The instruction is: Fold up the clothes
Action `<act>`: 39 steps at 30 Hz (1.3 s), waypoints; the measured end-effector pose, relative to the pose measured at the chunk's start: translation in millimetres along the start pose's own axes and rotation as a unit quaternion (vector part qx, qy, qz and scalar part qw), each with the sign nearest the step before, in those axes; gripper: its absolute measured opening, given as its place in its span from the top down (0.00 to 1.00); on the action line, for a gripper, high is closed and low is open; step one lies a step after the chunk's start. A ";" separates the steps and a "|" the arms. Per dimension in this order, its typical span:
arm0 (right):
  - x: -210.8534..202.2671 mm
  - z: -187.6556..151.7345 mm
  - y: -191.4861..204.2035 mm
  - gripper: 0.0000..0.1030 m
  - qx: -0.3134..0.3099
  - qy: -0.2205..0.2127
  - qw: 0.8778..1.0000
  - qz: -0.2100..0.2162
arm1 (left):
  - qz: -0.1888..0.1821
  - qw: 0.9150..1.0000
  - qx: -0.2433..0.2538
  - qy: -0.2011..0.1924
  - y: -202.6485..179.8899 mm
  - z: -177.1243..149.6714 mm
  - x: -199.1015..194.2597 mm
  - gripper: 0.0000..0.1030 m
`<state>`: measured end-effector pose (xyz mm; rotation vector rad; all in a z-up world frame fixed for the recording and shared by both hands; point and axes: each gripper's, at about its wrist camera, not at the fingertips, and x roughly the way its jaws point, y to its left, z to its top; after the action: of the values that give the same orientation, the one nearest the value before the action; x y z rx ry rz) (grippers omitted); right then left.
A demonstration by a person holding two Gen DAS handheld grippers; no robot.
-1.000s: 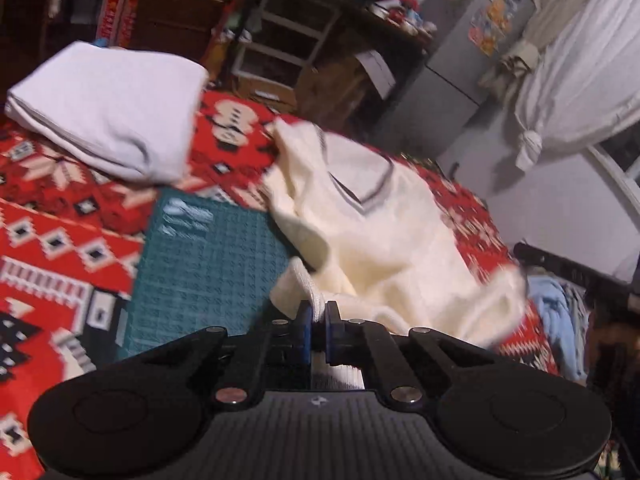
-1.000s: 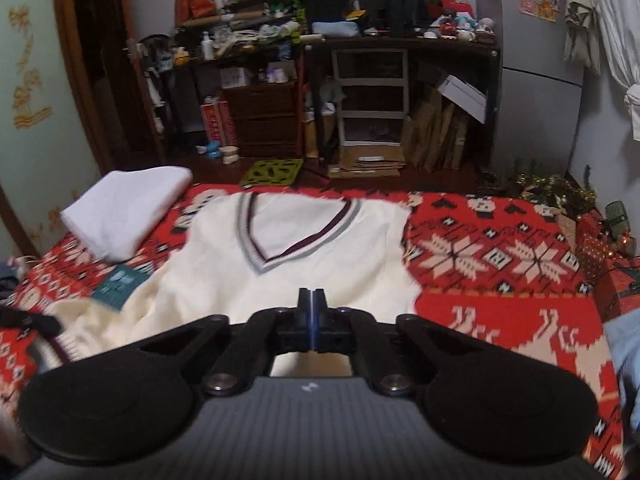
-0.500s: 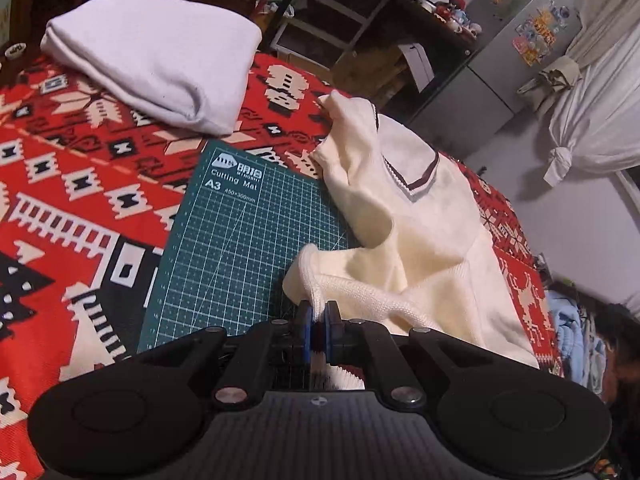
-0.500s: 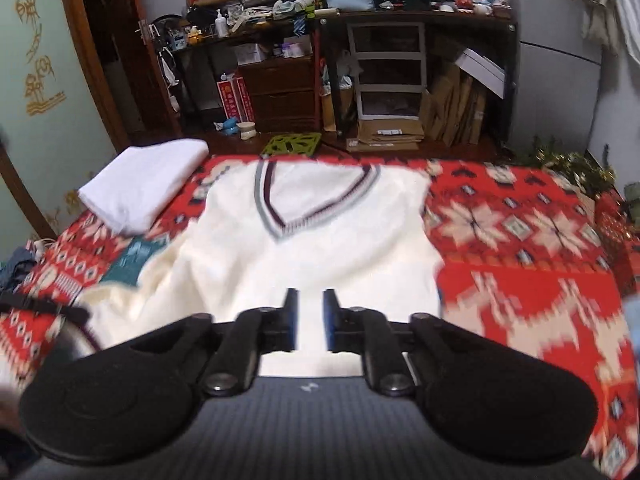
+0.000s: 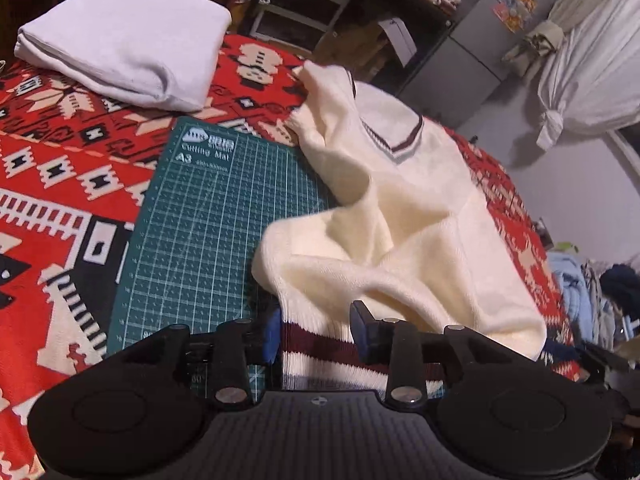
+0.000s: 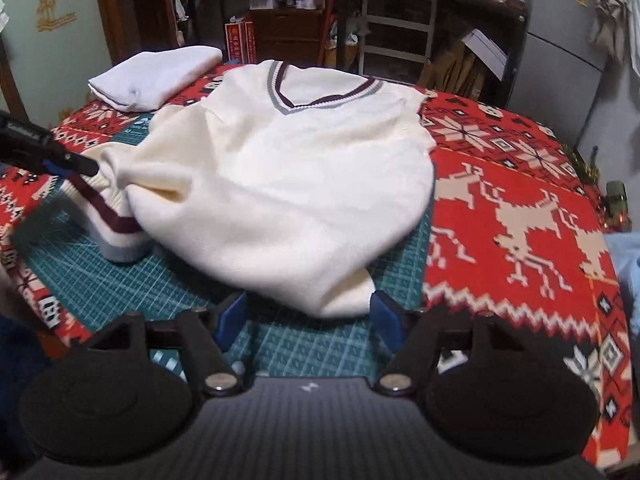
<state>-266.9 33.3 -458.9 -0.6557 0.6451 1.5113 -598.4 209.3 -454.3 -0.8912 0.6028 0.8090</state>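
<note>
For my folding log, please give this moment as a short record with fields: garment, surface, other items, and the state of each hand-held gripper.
garment: cream V-neck sweater, lying crumpled, partly on the mat
striped cuff: between the open fingers of the left hand-held gripper
surface: green cutting mat on a red patterned cloth
other items: folded white garment beyond the mat
right hand-held gripper: open, at the sweater's near edge, gripping nothing
</note>
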 end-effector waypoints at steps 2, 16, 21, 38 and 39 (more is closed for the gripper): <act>6.0 9.3 2.8 0.77 -0.005 -0.004 1.000 -0.004 | 0.000 1.000 -0.001 0.004 0.6 -3.9 0.8 0.68; 78.6 167.5 -8.3 0.89 0.041 0.015 0.998 0.053 | 0.026 0.999 0.008 -0.029 1.9 10.5 -14.3 0.94; 150.9 179.0 -4.4 0.89 0.048 0.093 0.994 0.041 | 0.033 0.999 -0.033 -0.027 18.5 12.9 -8.3 0.93; 57.2 115.8 -67.9 0.66 0.230 -0.026 0.969 0.087 | 0.005 0.997 -0.078 -0.009 37.3 5.4 -2.3 0.91; 52.6 111.0 -68.6 0.65 0.238 -0.039 0.966 0.087 | 0.004 0.997 -0.079 -0.009 37.4 4.6 -2.9 0.91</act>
<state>-202.5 153.2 -423.2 -0.1735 0.9848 1.4586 -630.0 226.4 -466.1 -1.0247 0.5313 0.8799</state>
